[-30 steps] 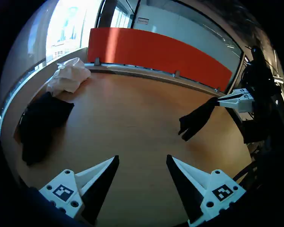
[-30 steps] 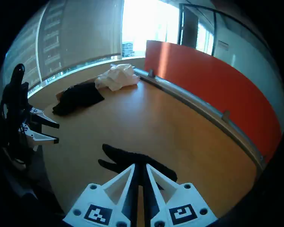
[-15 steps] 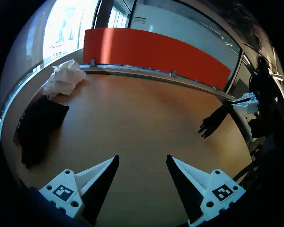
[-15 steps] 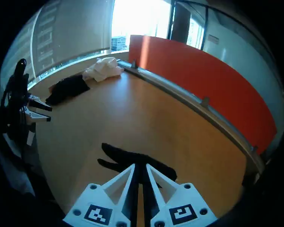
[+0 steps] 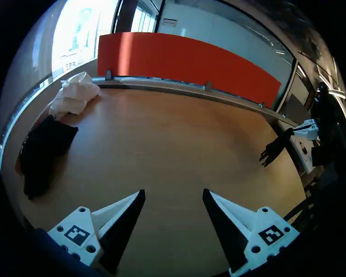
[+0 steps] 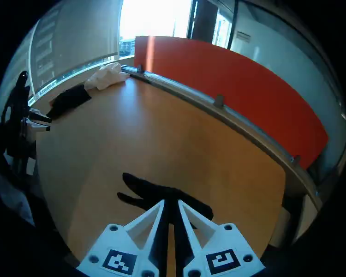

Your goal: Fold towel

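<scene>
Towel (image 6: 145, 187), black, in right claw (image 6: 171, 202) over table (image 6: 150, 134)

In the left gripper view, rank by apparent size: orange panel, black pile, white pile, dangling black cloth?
1. orange panel
2. black pile
3. white pile, lying farther off
4. dangling black cloth, far away, so its true size is unsure

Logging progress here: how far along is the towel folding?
Nothing looks folded: a black cloth and a white cloth lie bunched on the table. In hand: the right tool pinches a dangling dark towel; the left tool is open. Spreading and folding remain.
</scene>
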Tool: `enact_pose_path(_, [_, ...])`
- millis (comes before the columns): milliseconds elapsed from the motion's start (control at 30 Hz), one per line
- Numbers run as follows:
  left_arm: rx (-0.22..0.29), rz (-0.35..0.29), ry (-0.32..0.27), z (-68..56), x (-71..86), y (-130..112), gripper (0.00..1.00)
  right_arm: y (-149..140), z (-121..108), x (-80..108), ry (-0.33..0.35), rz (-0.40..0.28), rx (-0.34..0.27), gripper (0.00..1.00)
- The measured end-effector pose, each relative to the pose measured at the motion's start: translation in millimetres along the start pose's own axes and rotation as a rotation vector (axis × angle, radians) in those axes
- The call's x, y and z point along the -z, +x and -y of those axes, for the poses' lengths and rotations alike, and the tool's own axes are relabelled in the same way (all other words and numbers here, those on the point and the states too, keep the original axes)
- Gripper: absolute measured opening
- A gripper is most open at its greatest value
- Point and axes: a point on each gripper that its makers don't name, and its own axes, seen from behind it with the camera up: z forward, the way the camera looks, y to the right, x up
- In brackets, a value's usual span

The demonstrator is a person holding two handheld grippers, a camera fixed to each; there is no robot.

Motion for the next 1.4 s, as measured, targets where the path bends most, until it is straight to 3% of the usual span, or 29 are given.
enact_pose_path(200, [-0.008,0.009,0.003,-14.1,-2.7,-2.3,0.93,-22.1,-30.6,8.7,-0.018,0.013,-0.011,0.05])
enact_pose_path(400, [-0.017,0.016,0.003,-26.1,-4.1,-3.6,0.93,-38.6,-43.2,8.7,-0.016,0.019,-0.027,0.05])
enact_pose_path(767, [-0.028,0.015,0.000,-39.1,-3.8,-3.2,0.93,-81.1,-44.9,20.2,-0.001,0.066,-0.006,0.05])
enact_pose_path(1400, [-0.049,0.029,-0.005,-49.8,-2.7,-12.8,0.93,-226.2,-30.5,39.3,-0.035,0.290,-0.093,0.05])
